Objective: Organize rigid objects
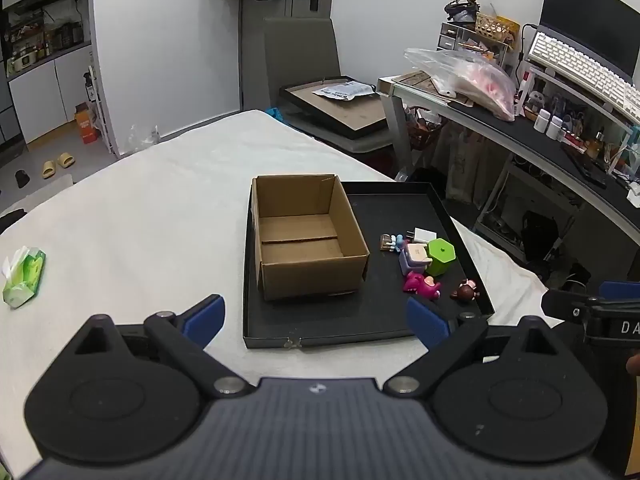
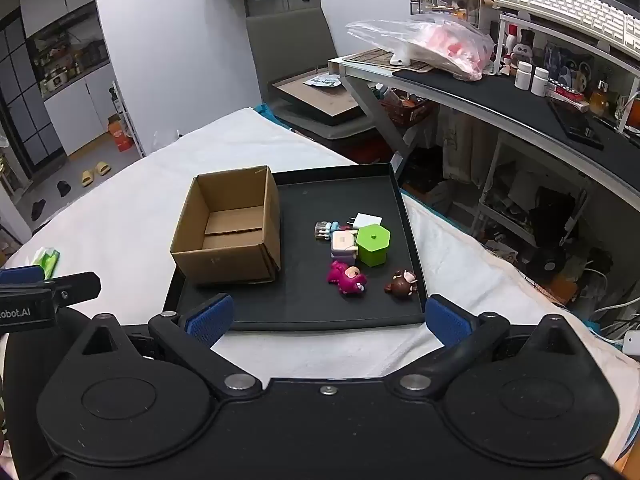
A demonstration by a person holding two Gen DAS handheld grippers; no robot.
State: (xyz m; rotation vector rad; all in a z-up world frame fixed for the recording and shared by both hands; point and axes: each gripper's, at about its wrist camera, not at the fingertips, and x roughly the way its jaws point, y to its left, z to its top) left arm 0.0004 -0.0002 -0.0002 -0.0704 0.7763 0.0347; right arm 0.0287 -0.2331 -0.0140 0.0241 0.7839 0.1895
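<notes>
Blue fingers [image 2: 210,316] — white phone [image 2: 631,342] right-view-only

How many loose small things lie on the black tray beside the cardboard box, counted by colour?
Green: 1, the six-sided pot
Pink: 1, the toy
Brown: 1, the toy
Purple and cream: 1, the toy
White: 1, the plug
Pale blue: 1, the small toy
Total: 6

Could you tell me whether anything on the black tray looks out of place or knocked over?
Yes: the pink figurine and brown figurine lie tipped on the black tray; the cardboard box is empty.
</notes>
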